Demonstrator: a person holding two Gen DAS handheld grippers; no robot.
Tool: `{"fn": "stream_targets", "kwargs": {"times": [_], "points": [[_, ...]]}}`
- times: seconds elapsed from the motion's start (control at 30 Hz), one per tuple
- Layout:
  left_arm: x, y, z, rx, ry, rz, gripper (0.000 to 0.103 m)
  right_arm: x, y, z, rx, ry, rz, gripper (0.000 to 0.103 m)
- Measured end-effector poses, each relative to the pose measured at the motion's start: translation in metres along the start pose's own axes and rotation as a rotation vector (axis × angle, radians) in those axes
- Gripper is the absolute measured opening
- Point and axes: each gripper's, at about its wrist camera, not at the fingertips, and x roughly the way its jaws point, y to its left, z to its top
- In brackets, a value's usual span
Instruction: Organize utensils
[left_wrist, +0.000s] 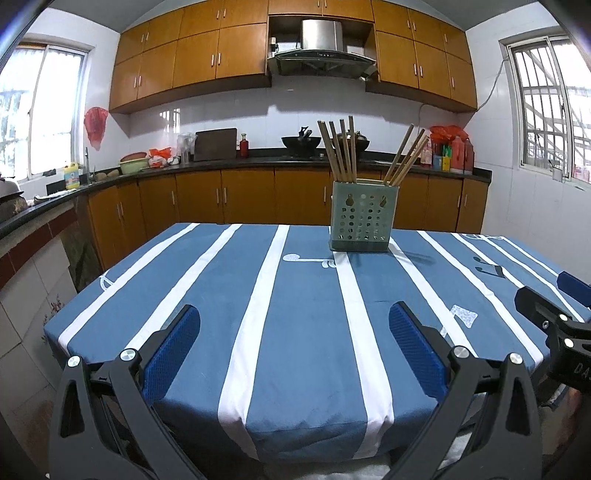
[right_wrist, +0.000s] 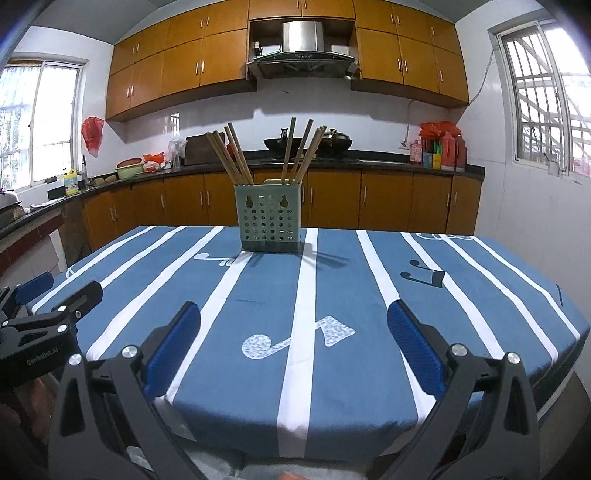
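Kitchen with orange cabinets behind; striped blue tablecloth covers the table, nothing loose on it that I can see. Green perforated holder stands toward the table's far edge, chopsticks upright in two leaning bunches, so the sorting looks done or nearly so.

My left gripper sits at the near edge, fingers spread wide, empty. My right gripper is the same, spread and empty at the near edge, to the right of the left one.

Risks, as I judge them: the holder looks light and top-heavy, so a finger clipping a leaning stick could tip it or scatter the bunches. The cloth drapes over the near edge; snagging it would drag the holder. The grippers sit close and could knock together.

Writing: "GenRobot.AI", I think, on the left gripper's body in the right view; "DA" partial on the right gripper's. Counter bottle labels are too small to read.
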Motion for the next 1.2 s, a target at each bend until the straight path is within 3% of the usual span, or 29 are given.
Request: {"fn": "stream_targets", "kwargs": {"times": [1.2], "points": [[-0.0006,-0.0062,-0.0026,0.015,0.009,-0.009,0.101,0.0016,-0.0008,-0.0031,0.005,0.007,0.000,0.099]]}}
